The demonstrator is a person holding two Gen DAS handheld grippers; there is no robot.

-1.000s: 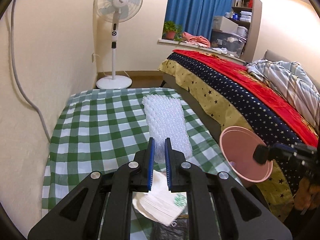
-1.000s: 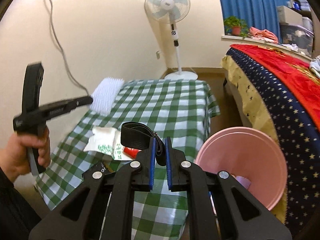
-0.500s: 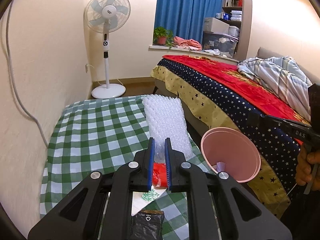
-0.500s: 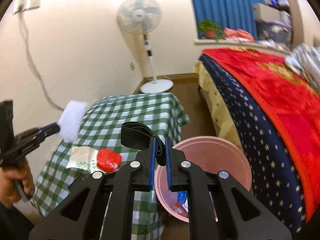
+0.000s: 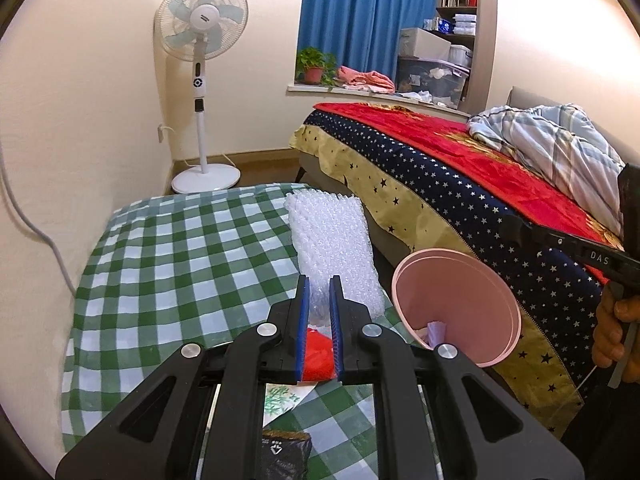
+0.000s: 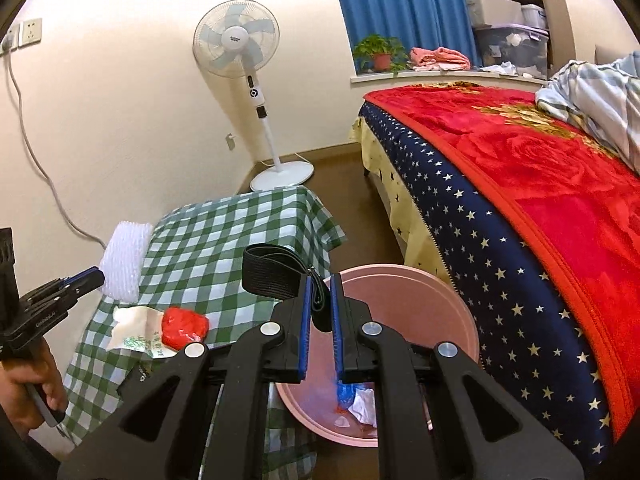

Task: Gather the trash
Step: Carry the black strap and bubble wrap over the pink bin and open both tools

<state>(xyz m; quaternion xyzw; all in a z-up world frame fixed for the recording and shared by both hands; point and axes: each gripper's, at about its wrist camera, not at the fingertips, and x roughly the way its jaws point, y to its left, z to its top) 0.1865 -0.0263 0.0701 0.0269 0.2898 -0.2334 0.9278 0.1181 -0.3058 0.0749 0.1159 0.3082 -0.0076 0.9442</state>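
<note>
Trash already lies in the pink bin (image 6: 420, 292) beside the counter (image 5: 168, 248). Our right tool (image 6: 320, 308) is clenched on a black strap (image 6: 272, 272) above it. Our left tool (image 5: 319, 300) grasps the bubble wrap (image 5: 332, 240). A red wrapper (image 6: 184, 324), a tissue (image 6: 132, 320) and a black packet (image 5: 284, 452), seen only by the left view, remain near the counter's near edge.

In the right wrist view the table (image 6: 240, 232) sat centre-left, the bin (image 6: 432, 300) right of it at lower centre, the bed (image 6: 540, 184) right, the fan (image 6: 240, 40) upper centre
</note>
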